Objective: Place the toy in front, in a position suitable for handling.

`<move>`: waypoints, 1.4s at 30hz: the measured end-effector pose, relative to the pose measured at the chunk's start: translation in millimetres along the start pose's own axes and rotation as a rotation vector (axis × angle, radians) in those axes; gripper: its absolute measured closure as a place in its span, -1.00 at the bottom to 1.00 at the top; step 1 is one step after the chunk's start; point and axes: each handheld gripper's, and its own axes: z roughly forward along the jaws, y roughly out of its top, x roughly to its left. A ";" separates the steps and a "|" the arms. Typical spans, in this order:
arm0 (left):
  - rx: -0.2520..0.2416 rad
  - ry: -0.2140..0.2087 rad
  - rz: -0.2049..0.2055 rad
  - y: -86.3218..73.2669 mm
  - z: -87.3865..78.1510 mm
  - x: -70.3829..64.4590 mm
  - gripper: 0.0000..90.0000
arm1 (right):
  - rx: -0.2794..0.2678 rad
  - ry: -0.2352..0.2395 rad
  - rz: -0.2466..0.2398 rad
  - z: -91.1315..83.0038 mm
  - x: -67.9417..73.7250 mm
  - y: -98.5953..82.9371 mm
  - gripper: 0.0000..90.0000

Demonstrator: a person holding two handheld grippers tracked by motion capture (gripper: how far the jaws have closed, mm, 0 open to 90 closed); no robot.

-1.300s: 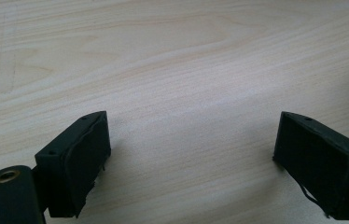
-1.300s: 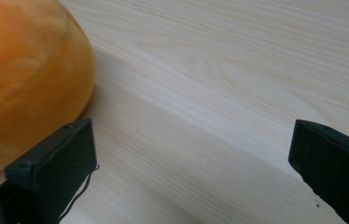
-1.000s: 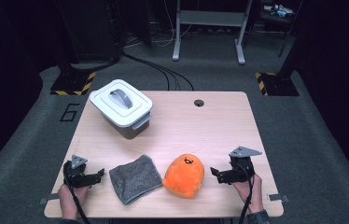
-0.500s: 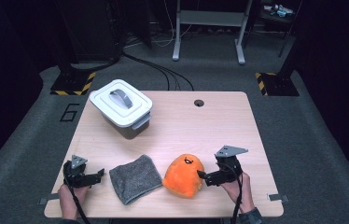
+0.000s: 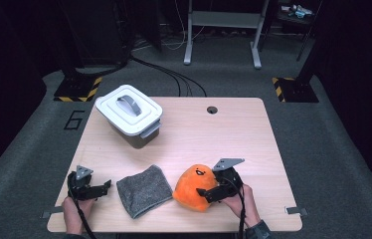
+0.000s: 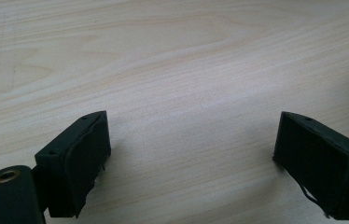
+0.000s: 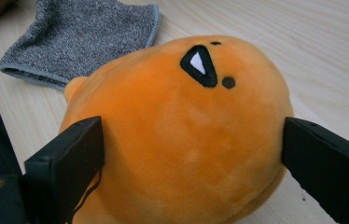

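The right tongs (image 5: 205, 191) sit at the near right part of the wooden counter (image 5: 253, 134), pushed up against an orange plush toy (image 5: 192, 186). In the right gripper view the two black jaws stand wide apart on either side of the toy (image 7: 182, 135), one at each flank; they look close to the plush or just touching it, but they are not squeezing it, since its round shape shows no dent. The toy lies on the counter with its small black and white face marks turned up and away from the person

Just to the left of the toy lies a folded grey cloth (image 5: 144, 190), near it but apart in the high view; in the right gripper view the cloth (image 7: 84, 37) shows beyond the toy, flat on the wood

The left tongs (image 5: 105, 184) rest at the near left corner of the counter, held in the person's left hand (image 5: 74, 211), well apart from the toy and just left of the cloth. In the left gripper view their jaws stand open over bare wood (image 6: 177, 70) with nothing between them

Farther back on the left side stands a dark box with a white lid (image 5: 128, 110) and a grey handle on top, well apart from both tongs. A small round hole (image 5: 212, 109) shows in the counter near its far edge
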 end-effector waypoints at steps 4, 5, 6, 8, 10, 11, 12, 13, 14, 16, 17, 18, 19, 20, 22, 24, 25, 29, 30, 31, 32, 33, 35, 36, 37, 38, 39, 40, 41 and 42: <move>0.000 0.000 0.000 0.0 0.0 0.0 -0.77 | 0.011 -0.002 0.020 5.3 -1.0 -0.4 -0.83; 0.000 0.000 0.000 0.0 0.0 0.0 -0.77 | 0.029 -0.017 0.013 7.4 -1.9 -0.2 -0.82; 0.001 0.000 -0.001 0.0 0.0 -0.1 -0.77 | 0.031 -0.026 0.010 9.5 -2.3 -0.4 -0.82; 0.000 0.000 0.000 0.0 0.0 0.0 -0.77 | 0.041 -0.035 0.017 12.9 -3.1 -1.3 -0.74; 0.000 0.000 0.000 0.0 0.0 0.0 -0.77 | 0.049 -0.036 0.016 13.2 -3.2 -1.6 -0.66; 0.000 0.000 0.000 0.0 0.0 0.0 -0.77 | 0.037 -0.040 0.026 14.5 -4.6 -3.3 -0.51; 0.000 0.000 0.000 0.0 0.0 0.0 -0.77 | 0.037 -0.040 0.026 14.5 -4.6 -3.3 -0.51; 0.000 0.000 0.000 0.0 0.0 0.0 -0.77 | 0.040 -0.032 0.027 14.5 -5.2 -4.1 -0.46; 0.000 0.000 0.000 -0.1 0.0 0.0 -0.77 | 0.029 -0.028 0.041 14.8 -5.2 -5.4 -0.38; 0.001 0.000 -0.002 -0.1 -0.1 -0.1 -0.77 | 0.022 -0.021 0.038 14.2 -6.6 -6.7 -0.23; 0.006 -0.002 -0.002 0.1 -0.4 0.1 -0.76 | 0.022 -0.015 0.048 13.2 -6.5 -7.7 -0.14; 0.003 -0.001 -0.002 0.0 -0.2 0.0 -0.76 | 0.017 -0.012 0.044 13.4 -7.2 -8.2 -0.07; 0.006 -0.002 -0.002 0.1 -0.4 0.1 -0.77 | 0.014 -0.008 0.045 12.9 -7.7 -8.9 0.00; 0.006 -0.002 -0.003 0.1 -0.4 0.1 -0.77 | 0.009 -0.006 0.051 12.2 -7.5 -9.7 0.06; 0.007 -0.001 -0.002 0.1 -0.5 0.3 -0.77 | -0.002 0.004 0.054 11.6 -7.7 -10.9 0.16; 0.006 0.001 -0.003 0.1 -0.4 0.3 -0.76 | -0.019 0.009 0.058 10.6 -7.2 -12.2 0.24; 0.006 0.001 -0.003 0.1 -0.4 0.3 -0.76 | -0.031 0.014 0.055 10.3 -7.2 -12.9 0.26; 0.006 0.002 -0.004 0.1 -0.4 0.2 -0.76 | -0.054 0.021 0.065 7.1 -7.8 -14.2 0.34; 0.005 0.002 -0.004 0.1 -0.4 0.3 -0.76 | -0.062 0.022 0.065 5.9 -7.5 -14.2 0.35; 0.006 0.003 -0.004 0.1 -0.4 0.4 -0.76 | -0.067 0.022 0.067 4.7 -6.6 -14.2 0.37; 0.005 0.003 -0.005 0.1 -0.4 0.4 -0.76 | -0.068 0.023 0.066 3.3 -6.0 -13.9 0.38; 0.006 0.003 -0.004 0.2 -0.4 0.4 -0.76 | -0.076 0.022 0.065 2.7 -5.7 -13.8 0.38; 0.006 0.004 -0.004 0.1 -0.5 0.4 -0.76 | -0.083 0.023 0.066 0.6 -6.0 -13.2 0.39; 0.005 0.004 -0.004 0.1 -0.5 0.4 -0.76 | -0.092 0.014 0.066 -0.9 -5.1 -12.8 0.40; 0.005 0.004 -0.005 0.1 -0.4 0.3 -0.76 | -0.106 0.000 0.055 -2.3 -4.0 -12.0 0.40; 0.005 0.004 -0.005 0.1 -0.4 0.4 -0.76 | -0.112 -0.009 0.052 -3.1 -3.6 -11.7 0.40; 0.005 0.004 -0.004 0.1 -0.4 0.4 -0.76 | -0.119 -0.015 0.055 -3.9 -3.4 -11.4 0.41; 0.006 0.004 -0.005 0.1 -0.4 0.4 -0.76 | -0.131 -0.022 0.059 -4.8 -4.3 -11.2 0.41; 0.006 0.004 -0.005 0.1 -0.4 0.4 -0.76 | -0.134 -0.021 0.064 -5.5 -5.7 -11.0 0.41; 0.005 0.004 -0.005 0.1 -0.4 0.4 -0.76 | -0.139 -0.023 0.066 -5.7 -6.8 -10.7 0.41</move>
